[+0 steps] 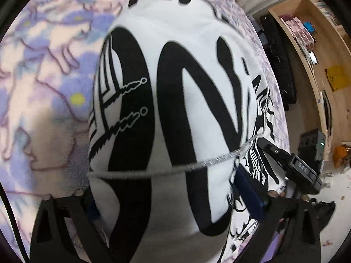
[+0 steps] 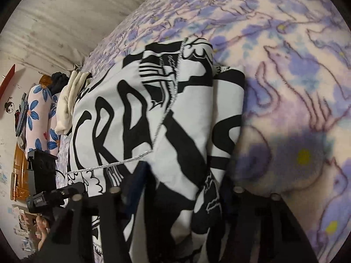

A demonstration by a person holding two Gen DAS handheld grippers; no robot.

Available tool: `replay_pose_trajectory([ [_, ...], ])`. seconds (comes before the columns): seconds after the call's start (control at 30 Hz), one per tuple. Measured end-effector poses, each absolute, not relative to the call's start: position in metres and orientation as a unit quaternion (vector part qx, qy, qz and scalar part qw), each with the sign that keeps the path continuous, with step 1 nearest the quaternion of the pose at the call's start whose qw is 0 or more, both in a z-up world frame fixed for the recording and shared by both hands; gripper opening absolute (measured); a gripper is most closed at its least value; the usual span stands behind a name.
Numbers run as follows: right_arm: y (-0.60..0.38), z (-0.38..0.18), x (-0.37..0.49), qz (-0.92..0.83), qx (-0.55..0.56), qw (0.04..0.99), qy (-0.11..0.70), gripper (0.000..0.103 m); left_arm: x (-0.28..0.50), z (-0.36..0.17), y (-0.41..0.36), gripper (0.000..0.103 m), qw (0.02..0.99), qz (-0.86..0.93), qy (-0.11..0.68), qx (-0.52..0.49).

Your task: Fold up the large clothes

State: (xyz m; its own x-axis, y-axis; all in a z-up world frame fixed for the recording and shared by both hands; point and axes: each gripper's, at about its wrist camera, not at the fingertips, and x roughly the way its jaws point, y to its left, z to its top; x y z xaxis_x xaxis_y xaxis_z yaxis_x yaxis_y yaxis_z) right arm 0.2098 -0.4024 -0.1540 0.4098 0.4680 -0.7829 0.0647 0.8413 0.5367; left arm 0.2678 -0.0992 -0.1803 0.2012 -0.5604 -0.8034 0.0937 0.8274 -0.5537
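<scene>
A large white garment with bold black lettering (image 1: 175, 100) lies partly folded on a bed with a purple and cream blanket (image 1: 43, 76). A silver-stitched hem (image 1: 197, 164) crosses it. In the left wrist view the cloth fills the space between my left gripper's fingers (image 1: 175, 199), which stand wide apart with the cloth draped over them. The right gripper (image 1: 289, 164) shows at the right edge of the garment. In the right wrist view the garment (image 2: 164, 131) runs between my right gripper's fingers (image 2: 173, 188), bunched there. The left gripper (image 2: 54, 195) is at the lower left.
Wooden shelves (image 1: 311, 43) with boxes stand right of the bed, and a black case (image 1: 278, 65) lies on the floor beside it. A floral pillow (image 2: 39, 120) and cream clothes (image 2: 70, 100) lie at the bed's far end, near a grey wall (image 2: 65, 22).
</scene>
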Motion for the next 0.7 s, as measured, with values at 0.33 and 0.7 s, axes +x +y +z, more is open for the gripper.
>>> replay_pose_trajectory([
  [0.33,-0.349,-0.086,0.170,0.116,0.192,0.852,0.473,0.023,0.217,-0.096,-0.107,0.049,0.849,-0.206,0.482,-0.065],
  [0.7,-0.182,-0.012,0.212,0.228,0.169,0.854,0.436,0.022,0.217,-0.011,0.095,0.048,0.871,-0.156,0.461,-0.065],
])
